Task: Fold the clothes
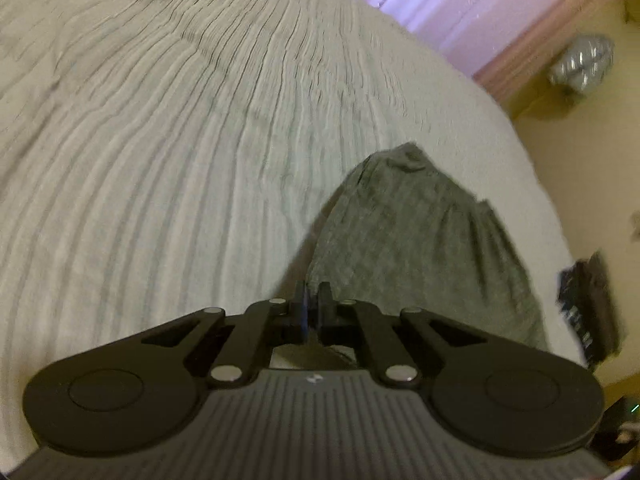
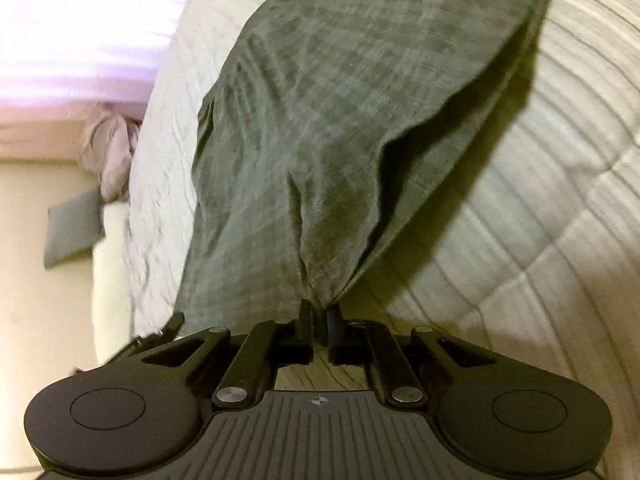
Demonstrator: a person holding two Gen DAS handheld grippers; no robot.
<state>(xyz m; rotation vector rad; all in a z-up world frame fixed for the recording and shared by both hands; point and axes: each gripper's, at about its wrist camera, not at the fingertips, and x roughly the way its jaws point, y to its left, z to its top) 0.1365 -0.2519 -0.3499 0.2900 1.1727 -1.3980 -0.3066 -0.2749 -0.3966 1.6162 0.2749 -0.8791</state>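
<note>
Both the left gripper and right gripper pinched a grey garment over the bed; thin bites risked slipping.

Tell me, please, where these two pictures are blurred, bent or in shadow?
Left wrist view: the quilt is smeared by motion blur and the fisheye bulges it. Right wrist view: the grey garment is softly blurred and casts a dark shadow on the quilt to its right.
</note>
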